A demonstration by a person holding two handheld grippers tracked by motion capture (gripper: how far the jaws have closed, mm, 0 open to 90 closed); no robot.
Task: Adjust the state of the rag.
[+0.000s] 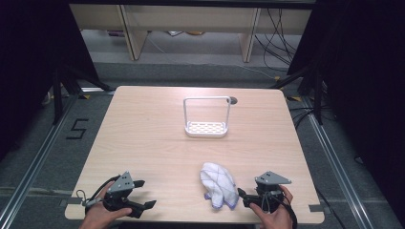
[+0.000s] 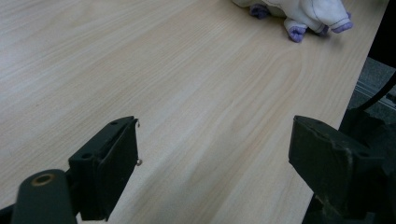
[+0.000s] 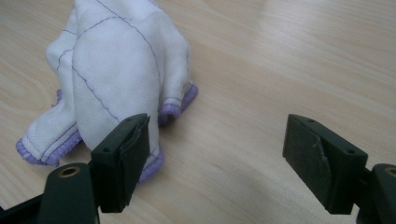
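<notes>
A crumpled white cloth (image 1: 218, 183) with purple edging and thin stitched lines lies near the table's front edge, right of centre. My right gripper (image 1: 242, 196) rests just right of it, held by a hand, jaws open and pointing left at it. In the right gripper view the cloth (image 3: 116, 70) sits ahead and left, partly behind the left jaw, and the right gripper (image 3: 217, 154) has bare table between its jaws. My left gripper (image 1: 145, 193) is at the front left, open and pointing right. In the left gripper view, the left gripper (image 2: 215, 154) is open over bare wood, with the cloth (image 2: 303, 11) far ahead.
A white wire-framed rack (image 1: 206, 119) with a perforated base stands upright at the table's middle back. A dark round hole (image 1: 233, 100) sits behind it. The wooden table (image 1: 143, 133) ends close behind both hands. Black curtains and cables surround the table.
</notes>
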